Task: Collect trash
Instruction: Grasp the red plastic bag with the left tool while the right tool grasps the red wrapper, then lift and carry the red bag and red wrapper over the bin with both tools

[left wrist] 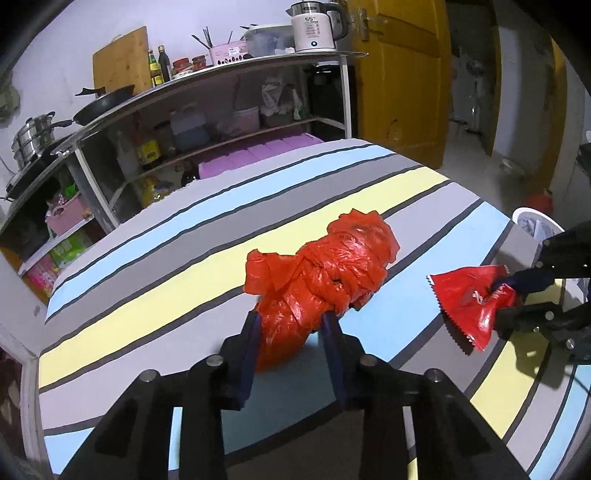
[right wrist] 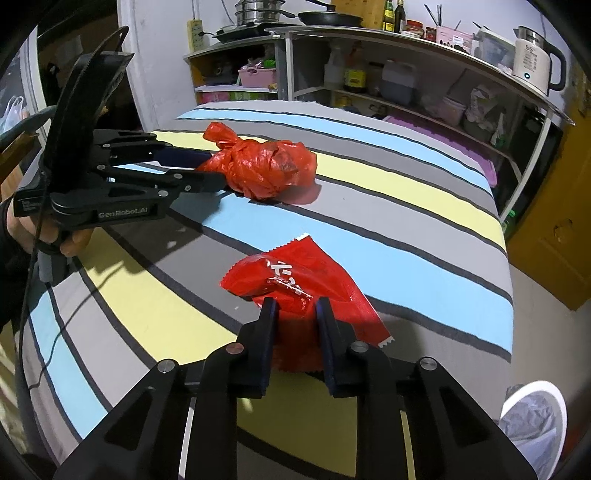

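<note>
Item one: my left tool, fingers set either side of the near end of a knotted orange-red plastic bag; both pads lie against the bag's sides, so I count it as clamped on the bag. The bag lies on the striped cloth of the counter, across a yellow and a grey stripe, its knotted end pointing away from the tool. Item two: my right tool, pads pressed onto the near edge of a red snack wrapper; the wrapper is crumpled where it is gripped, its zigzag-cut end sticks out past the fingers, and the rest rests on a blue and a grey stripe. Bag and wrapper are well apart, the wrapper nearer the counter's edge. Item three: a white bin with a pale liner, on the floor just beside the counter corner, below the right tool. Item four: a person's hand around the left tool's handle, seen from the right wrist. Item five: a metal shelf unit behind the counter, carrying a white kettle, a black frying pan, bottles and jars.
</note>
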`<state>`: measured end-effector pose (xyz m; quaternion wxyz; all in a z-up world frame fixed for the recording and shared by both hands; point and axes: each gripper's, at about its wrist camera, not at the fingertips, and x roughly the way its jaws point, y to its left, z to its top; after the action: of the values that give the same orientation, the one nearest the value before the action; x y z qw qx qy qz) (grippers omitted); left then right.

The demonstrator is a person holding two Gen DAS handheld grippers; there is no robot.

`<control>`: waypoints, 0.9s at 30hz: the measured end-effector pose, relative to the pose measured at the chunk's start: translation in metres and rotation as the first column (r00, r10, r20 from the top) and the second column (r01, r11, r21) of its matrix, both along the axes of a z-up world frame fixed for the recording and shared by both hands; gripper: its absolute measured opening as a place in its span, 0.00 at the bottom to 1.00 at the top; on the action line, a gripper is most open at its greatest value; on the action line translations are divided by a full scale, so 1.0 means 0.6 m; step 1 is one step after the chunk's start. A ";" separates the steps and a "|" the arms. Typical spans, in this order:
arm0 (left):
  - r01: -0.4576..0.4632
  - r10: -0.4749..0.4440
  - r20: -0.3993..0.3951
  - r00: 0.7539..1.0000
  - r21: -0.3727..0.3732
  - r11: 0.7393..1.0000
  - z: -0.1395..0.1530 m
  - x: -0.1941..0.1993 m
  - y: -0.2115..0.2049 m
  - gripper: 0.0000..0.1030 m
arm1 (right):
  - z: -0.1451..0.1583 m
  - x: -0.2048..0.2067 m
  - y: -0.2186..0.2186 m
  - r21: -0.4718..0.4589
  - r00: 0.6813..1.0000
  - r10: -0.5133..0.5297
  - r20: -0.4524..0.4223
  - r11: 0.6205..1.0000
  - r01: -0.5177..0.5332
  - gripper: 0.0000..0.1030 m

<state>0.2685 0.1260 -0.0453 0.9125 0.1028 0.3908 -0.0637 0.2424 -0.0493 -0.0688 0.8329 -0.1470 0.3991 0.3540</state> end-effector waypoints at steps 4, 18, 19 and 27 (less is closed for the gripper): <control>-0.030 0.030 0.012 0.999 -0.036 0.999 0.007 -0.010 0.003 0.22 | 0.003 -0.011 -0.012 0.015 1.000 -0.020 0.002 1.000 0.019 0.21; -0.087 0.100 0.083 0.991 -0.149 0.985 0.058 -0.084 -0.022 0.19 | 0.020 -0.037 -0.067 0.086 0.994 -0.113 -0.007 0.990 0.113 0.20; -0.087 0.101 0.088 0.991 -0.152 0.985 0.062 -0.092 -0.028 0.19 | 0.024 -0.042 -0.073 0.094 0.992 -0.125 -0.003 0.988 0.125 0.20; -0.084 0.107 0.118 0.987 -0.186 0.979 0.087 -0.146 -0.075 0.19 | 0.055 -0.073 -0.120 0.143 0.981 -0.195 0.025 0.971 0.189 0.20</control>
<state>0.1808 0.0811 0.0066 0.9431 0.0048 0.3289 -0.0482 0.1987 -0.1214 -0.0359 0.8791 -0.0558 0.3696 0.2959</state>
